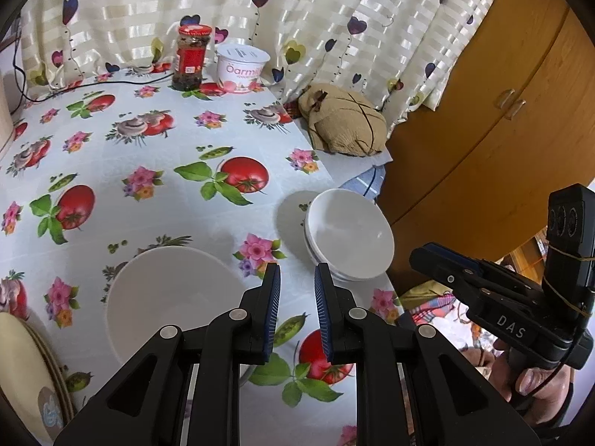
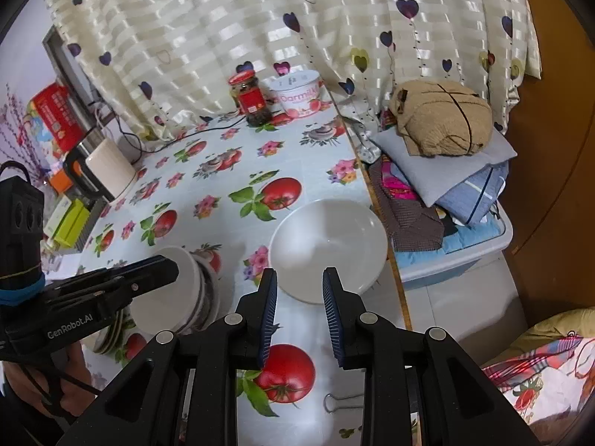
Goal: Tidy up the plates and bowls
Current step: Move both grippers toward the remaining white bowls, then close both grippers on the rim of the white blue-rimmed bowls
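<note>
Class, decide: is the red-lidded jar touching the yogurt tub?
Apart. In the left wrist view, a strip of tablecloth shows between the red-lidded jar and the yogurt tub.

The bowls (image 2: 327,249) look like glossy, smooth white ceramic, and the tablecloth (image 1: 156,171) beneath them has a slick plastic sheen. At twelve o'clock hangs a satiny striped cloth curtain (image 1: 297,11); at two o'clock, a coarse woven bundle (image 2: 442,119) and a smooth varnished wood cabinet (image 1: 502,104).
</note>
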{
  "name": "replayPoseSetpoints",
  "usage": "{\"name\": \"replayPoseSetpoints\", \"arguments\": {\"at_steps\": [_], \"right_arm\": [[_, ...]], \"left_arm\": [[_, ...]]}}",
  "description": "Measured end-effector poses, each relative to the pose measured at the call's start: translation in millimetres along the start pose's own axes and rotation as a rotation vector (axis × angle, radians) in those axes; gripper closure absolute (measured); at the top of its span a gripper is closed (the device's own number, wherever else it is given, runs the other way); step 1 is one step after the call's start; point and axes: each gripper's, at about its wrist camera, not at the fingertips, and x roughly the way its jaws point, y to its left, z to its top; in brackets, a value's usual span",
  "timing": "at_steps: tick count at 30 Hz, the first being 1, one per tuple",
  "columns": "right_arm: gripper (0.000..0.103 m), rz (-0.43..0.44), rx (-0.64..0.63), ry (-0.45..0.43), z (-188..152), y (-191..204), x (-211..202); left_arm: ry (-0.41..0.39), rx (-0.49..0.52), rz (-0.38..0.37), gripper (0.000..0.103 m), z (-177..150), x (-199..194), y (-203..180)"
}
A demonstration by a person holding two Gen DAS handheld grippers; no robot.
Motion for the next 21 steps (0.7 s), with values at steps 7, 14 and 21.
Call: {"name": "replayPoseSetpoints", "arguments": {"at_steps": [7,14,21], "right_arm": [[0.078,-0.01,0.026,0.009,2.2,-14.5,9.1],[0.078,-0.029,0.055,0.023,5.1,-30.8,20.1],[0.078,-0.045,0.081,0.038,10.4,-44.8,33.8]], "left_arm": [[0.021,0.017,-0.001,0.084,6.9,17.4,-7.7],[0.043,0.006,-0.013,0.082,15.6,37.3,-14.3],[0.07,-0.018,-0.018,0.082,23.1,59.4,-16.2]]}}
